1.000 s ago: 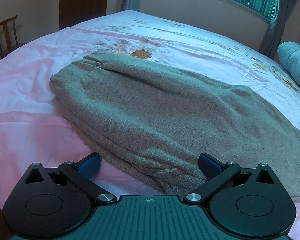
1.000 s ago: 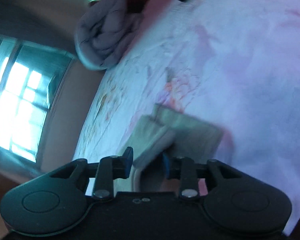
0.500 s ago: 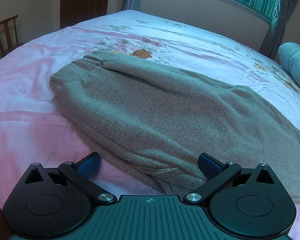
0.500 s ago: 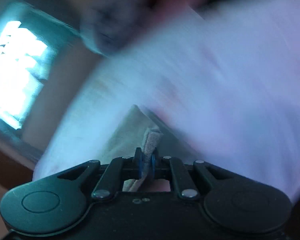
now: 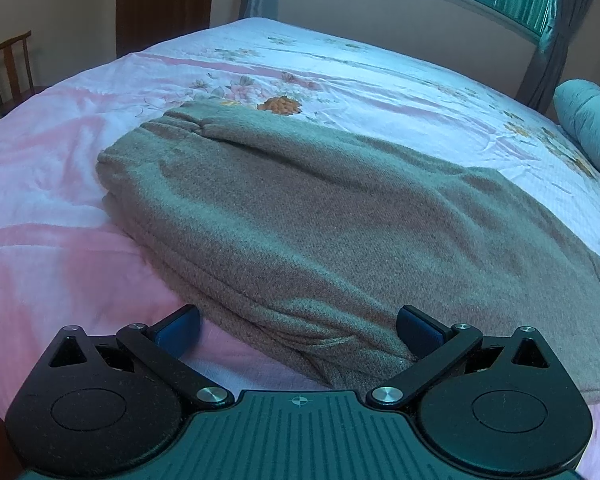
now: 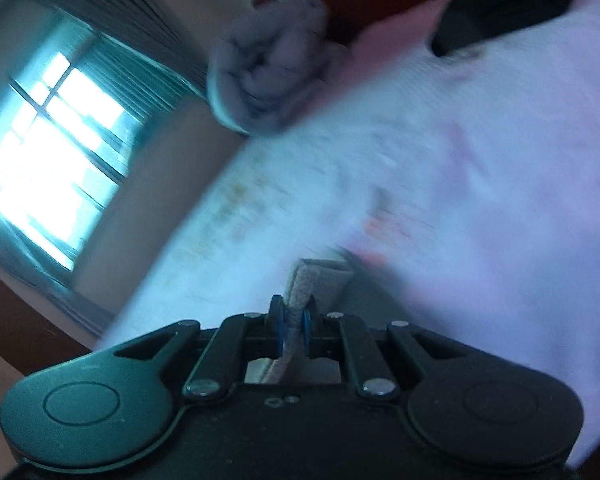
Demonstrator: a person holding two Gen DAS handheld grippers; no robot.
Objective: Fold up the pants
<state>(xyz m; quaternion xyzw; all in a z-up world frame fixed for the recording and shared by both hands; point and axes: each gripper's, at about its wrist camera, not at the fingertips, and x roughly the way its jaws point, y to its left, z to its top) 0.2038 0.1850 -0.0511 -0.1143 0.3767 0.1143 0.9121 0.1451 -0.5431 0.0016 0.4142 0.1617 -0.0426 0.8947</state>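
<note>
Grey-brown knit pants (image 5: 300, 216) lie flat on the bed, waistband at the far left, legs running right. My left gripper (image 5: 298, 330) is open, its blue pads either side of the pants' near folded edge, low over the pink sheet. In the right wrist view, my right gripper (image 6: 293, 322) is shut on a pants leg end (image 6: 312, 280), which sticks up between the blue pads and is lifted off the bed. That view is tilted and blurred.
The bed (image 5: 60, 208) has a pink and white floral sheet. A grey-blue rolled quilt (image 5: 592, 120) lies at the right; it also shows in the right wrist view (image 6: 268, 64). A wooden chair (image 5: 10, 68) and a dark door (image 5: 160, 4) stand at the left. A window (image 6: 48, 160) is behind.
My right gripper has closed on the pants leg end and lifted it, swinging the view. My left gripper has stayed open and almost still by the pants' near edge.
</note>
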